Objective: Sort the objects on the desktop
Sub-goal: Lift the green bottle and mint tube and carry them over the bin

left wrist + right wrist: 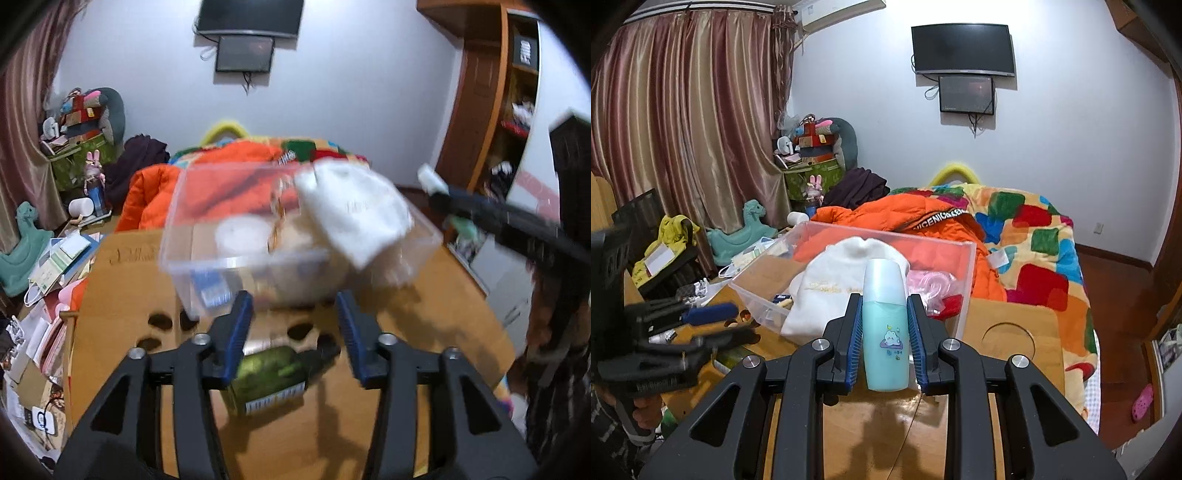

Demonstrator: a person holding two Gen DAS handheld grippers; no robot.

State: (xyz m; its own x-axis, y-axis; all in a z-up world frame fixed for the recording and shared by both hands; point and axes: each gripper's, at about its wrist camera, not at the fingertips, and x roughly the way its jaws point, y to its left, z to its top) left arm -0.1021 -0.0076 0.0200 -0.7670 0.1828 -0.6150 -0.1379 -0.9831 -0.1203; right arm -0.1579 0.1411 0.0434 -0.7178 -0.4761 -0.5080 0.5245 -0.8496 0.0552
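Observation:
My right gripper (884, 299) is shut on a light teal bottle (885, 332) with a small cartoon sticker, held upright above the wooden table. Behind it stands a clear plastic bin (956, 251) with a white cloth (831, 291), pink items and small things inside. In the left wrist view the bin (236, 260) sits just ahead with the white cloth (354, 210) draped over its rim. My left gripper (294, 299) is open, above a dark green bottle (273, 373) lying on the table between its fingers. The left gripper also shows in the right wrist view (713, 317), blurred.
The wooden table (1008, 332) has a round recess at right and cut-out holes (160, 321) at left. A bed with an orange jacket (905, 218) and colourful blanket lies behind. Papers and toys clutter the floor at left (55, 258).

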